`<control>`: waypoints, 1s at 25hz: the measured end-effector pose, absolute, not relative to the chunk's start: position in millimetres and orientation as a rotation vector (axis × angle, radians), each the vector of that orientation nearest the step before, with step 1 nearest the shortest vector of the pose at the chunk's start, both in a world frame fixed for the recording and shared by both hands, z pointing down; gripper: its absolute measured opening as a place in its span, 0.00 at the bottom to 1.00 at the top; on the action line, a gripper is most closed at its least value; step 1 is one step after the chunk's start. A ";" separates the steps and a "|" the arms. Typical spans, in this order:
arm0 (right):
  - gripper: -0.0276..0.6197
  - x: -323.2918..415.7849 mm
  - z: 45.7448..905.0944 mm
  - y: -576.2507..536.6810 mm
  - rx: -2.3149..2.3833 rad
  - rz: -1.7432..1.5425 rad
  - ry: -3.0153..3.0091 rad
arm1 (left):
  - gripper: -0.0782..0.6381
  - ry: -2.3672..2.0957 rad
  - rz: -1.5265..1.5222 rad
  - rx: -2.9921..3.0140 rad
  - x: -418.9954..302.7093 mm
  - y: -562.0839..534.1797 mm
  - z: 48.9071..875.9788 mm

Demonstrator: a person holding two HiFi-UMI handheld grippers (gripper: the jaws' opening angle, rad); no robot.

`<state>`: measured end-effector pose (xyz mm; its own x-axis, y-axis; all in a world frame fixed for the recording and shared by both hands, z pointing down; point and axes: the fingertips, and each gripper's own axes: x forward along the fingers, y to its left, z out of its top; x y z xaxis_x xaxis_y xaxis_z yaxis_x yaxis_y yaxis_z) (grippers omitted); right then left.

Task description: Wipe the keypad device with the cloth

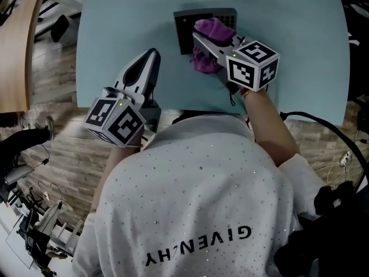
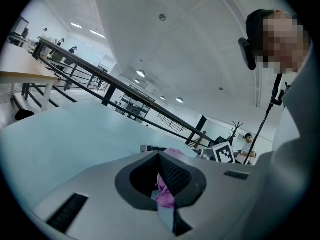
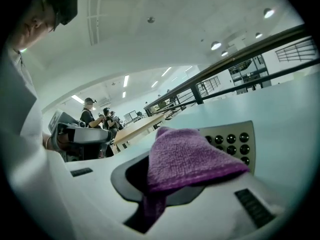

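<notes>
The dark keypad device (image 1: 185,23) lies flat near the far middle of the pale blue table (image 1: 115,27). A purple cloth (image 1: 213,30) is bunched over its right part, and my right gripper (image 1: 203,44) is shut on it. In the right gripper view the cloth (image 3: 190,159) drapes over the jaws, with the device's round buttons (image 3: 235,144) just beyond. My left gripper (image 1: 152,53) hovers to the left of the device, apart from it, jaws together and holding nothing. From the left gripper view (image 2: 167,184) the device (image 2: 150,148) and cloth (image 2: 172,152) lie ahead.
A wooden desk (image 1: 17,39) stands off the table's left side. Cables (image 1: 340,154) trail on the wood floor at the right. The table's near edge runs just in front of the person's body. Railings and several people show in the far background.
</notes>
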<state>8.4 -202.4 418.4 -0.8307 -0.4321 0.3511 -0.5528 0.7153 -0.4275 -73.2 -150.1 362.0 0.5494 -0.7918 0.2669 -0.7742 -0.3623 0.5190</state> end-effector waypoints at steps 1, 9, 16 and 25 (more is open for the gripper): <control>0.10 13.6 417.0 -200.0 0.799 0.779 -2.691 | 0.11 -1.248 -0.039 2.188 -69.9 -148.0 360.9; 0.10 62.1 413.6 -200.0 0.907 0.756 -2.659 | 0.11 -1.182 -0.054 2.215 -47.8 -149.3 358.0; 0.10 86.4 412.2 -202.3 0.967 0.771 -2.655 | 0.11 -1.168 -0.042 2.222 -41.9 -149.9 356.9; 0.10 16.5 404.4 -181.5 0.672 0.667 -2.736 | 0.11 -1.224 -0.032 2.197 -40.5 -144.9 359.3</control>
<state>16.5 -181.5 404.4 -0.8637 -0.3757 0.3359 -0.4882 0.7894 -0.3723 -40.5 -144.9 359.3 0.5708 -0.7771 0.2653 -0.7622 -0.3812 0.5232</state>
